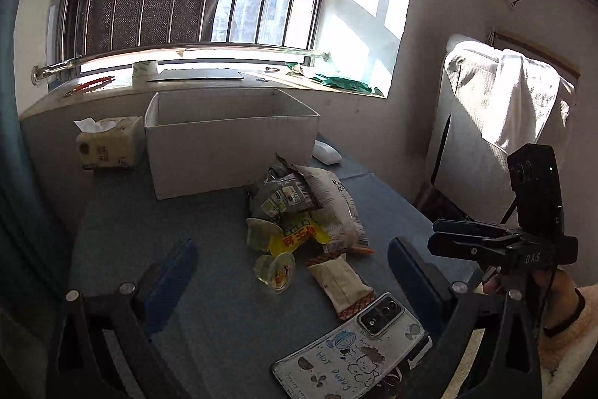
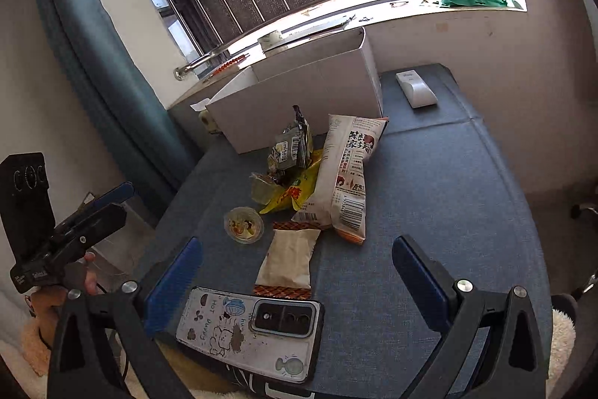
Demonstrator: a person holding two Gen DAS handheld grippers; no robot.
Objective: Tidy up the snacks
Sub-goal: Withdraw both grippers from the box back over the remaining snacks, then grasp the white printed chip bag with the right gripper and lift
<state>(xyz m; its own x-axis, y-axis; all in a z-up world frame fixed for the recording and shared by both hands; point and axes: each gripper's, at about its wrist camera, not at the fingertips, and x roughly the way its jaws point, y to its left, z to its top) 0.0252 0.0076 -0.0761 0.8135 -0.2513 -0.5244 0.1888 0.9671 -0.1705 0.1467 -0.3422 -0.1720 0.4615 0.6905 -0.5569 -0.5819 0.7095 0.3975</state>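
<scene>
Left wrist view
Box: white cardboard box [image 1: 231,141], open top, contents hidden by its wall.
Snacks: heap [image 1: 306,212] just before the box; two jelly cups [image 1: 274,272].
Left gripper [image 1: 291,272]: spread, holding nothing.

Right wrist view
Box [image 2: 299,92]: inside not visible.
Snacks: one large bag [image 2: 347,174], one beige packet [image 2: 289,260].
Phone [image 2: 250,331]: one, nearest.
Right gripper [image 2: 299,268]: spread, empty.

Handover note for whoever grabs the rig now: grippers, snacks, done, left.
Left gripper: open, empty, above the table.
Right gripper: open, empty.
Snacks: all piled on the blue table in front of the white box: big chip bag, yellow packet, grey packet, jelly cup, beige bar.
Phone lies nearest, not a snack.
Done: no snack visibly in the box.
Left: box every snack.
</scene>
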